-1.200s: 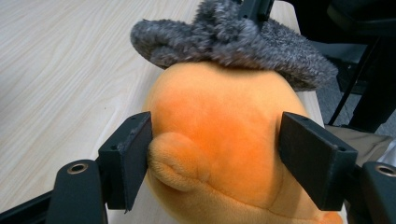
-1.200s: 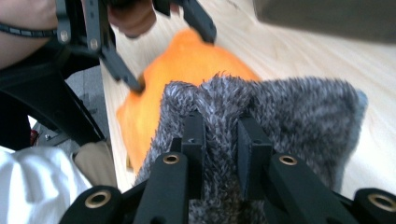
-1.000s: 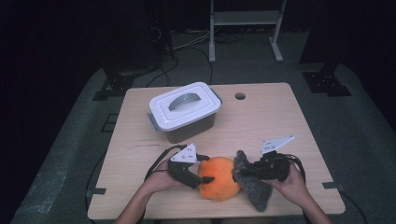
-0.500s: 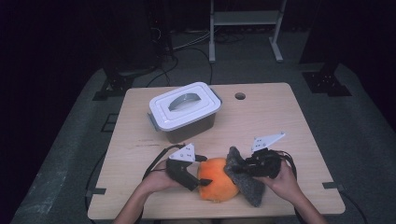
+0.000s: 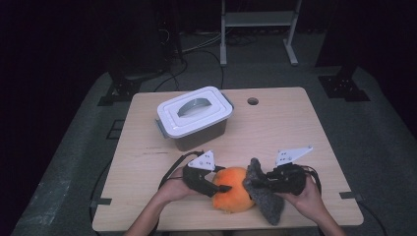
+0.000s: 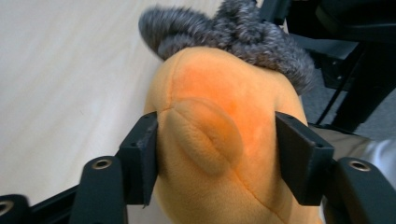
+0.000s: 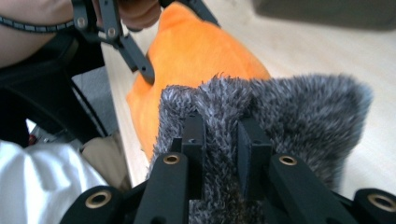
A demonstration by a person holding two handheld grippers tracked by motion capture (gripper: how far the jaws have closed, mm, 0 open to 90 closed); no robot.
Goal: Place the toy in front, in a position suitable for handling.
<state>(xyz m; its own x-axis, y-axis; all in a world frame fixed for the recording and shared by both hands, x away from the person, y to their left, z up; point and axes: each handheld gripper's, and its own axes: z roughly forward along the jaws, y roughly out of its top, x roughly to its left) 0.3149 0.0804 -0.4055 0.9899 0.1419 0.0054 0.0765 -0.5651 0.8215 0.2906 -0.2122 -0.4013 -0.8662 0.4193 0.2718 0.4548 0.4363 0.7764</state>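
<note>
An orange plush toy [image 5: 233, 195] lies near the table's front edge. My left gripper [image 5: 220, 189] comes at it from the left. In the left gripper view the two jaws press into the toy's sides [image 6: 219, 140], so that gripper [image 6: 217, 154] is shut on it. A grey furry piece [image 5: 264, 199] rests against the toy's right side; whether the two are joined I cannot tell. My right gripper [image 5: 255, 184] is shut on that fur [image 7: 280, 107], with its jaws [image 7: 222, 140] sunk into the pile. Beyond the fur, the orange toy [image 7: 196, 56] and the left gripper [image 7: 140, 65] appear.
A dark storage box with a white handled lid [image 5: 194, 115] stands at the table's back left. A small round hole [image 5: 253, 101] sits in the tabletop [image 5: 290, 128] near the far edge. The person's forearms enter from the bottom edge.
My right gripper swung a little left with the grey fur, then back right and slightly nearer. The left gripper and the orange toy have barely moved.
</note>
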